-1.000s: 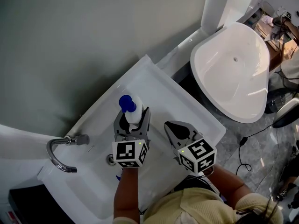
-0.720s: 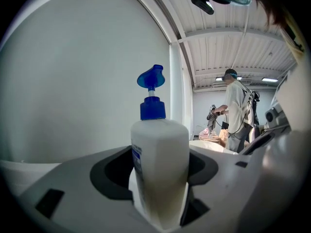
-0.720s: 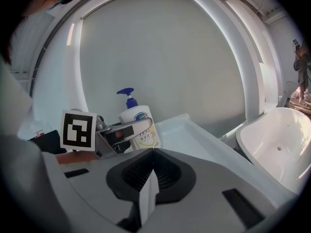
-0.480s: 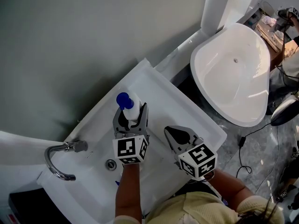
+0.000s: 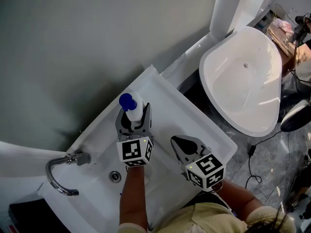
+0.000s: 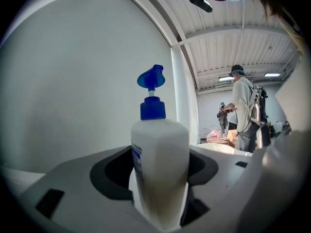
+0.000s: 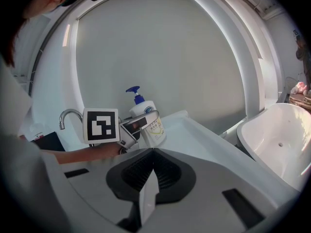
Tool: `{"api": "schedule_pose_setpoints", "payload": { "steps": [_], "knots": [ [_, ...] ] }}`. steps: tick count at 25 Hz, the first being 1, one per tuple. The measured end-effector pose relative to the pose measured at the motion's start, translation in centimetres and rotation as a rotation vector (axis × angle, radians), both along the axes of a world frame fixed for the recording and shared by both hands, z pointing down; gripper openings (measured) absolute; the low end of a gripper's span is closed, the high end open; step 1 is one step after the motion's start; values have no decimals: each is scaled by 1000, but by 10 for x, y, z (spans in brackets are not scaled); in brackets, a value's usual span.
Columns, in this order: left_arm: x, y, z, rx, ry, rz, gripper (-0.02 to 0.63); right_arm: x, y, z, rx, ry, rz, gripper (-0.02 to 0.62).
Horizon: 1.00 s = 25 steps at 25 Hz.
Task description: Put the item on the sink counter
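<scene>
A white pump bottle [image 5: 137, 107] with a blue pump head stands upright between the jaws of my left gripper [image 5: 133, 113], which is shut on its body. In the left gripper view the bottle [image 6: 160, 164] fills the gap between the two jaws. It is over the flat right part of the white sink counter [image 5: 182, 106], near the wall; in the right gripper view the bottle [image 7: 148, 120] has its base at counter level, but I cannot tell whether it touches. My right gripper [image 5: 175, 141] is shut and empty, nearer the counter's front edge.
A chrome faucet [image 5: 60, 174] curves over the basin at the left, with the drain [image 5: 115, 176] below my left arm. A white bathtub [image 5: 243, 76] stands to the right across a dark gap. Behind the counter rises a grey wall [image 5: 97, 42].
My left gripper has carried the bottle a little farther from the basin, toward the wall side of the counter. The right gripper has hardly moved.
</scene>
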State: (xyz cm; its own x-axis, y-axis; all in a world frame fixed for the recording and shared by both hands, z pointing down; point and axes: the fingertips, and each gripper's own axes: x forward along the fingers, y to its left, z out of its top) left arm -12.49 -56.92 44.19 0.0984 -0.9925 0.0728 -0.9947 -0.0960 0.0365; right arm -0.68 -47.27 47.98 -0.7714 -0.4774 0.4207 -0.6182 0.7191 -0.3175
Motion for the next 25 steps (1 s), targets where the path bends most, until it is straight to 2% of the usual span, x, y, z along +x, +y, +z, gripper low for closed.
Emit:
{"api": "schedule_pose_setpoints", "payload": {
  "steps": [10, 25],
  "knots": [
    [-11, -16, 16, 7, -43, -28, 308, -5, -3, 7, -23, -8, -12, 23],
    [-10, -21, 19, 44, -86, -8, 308, -9, -11, 14, -32, -2, -14, 23]
  ]
}}
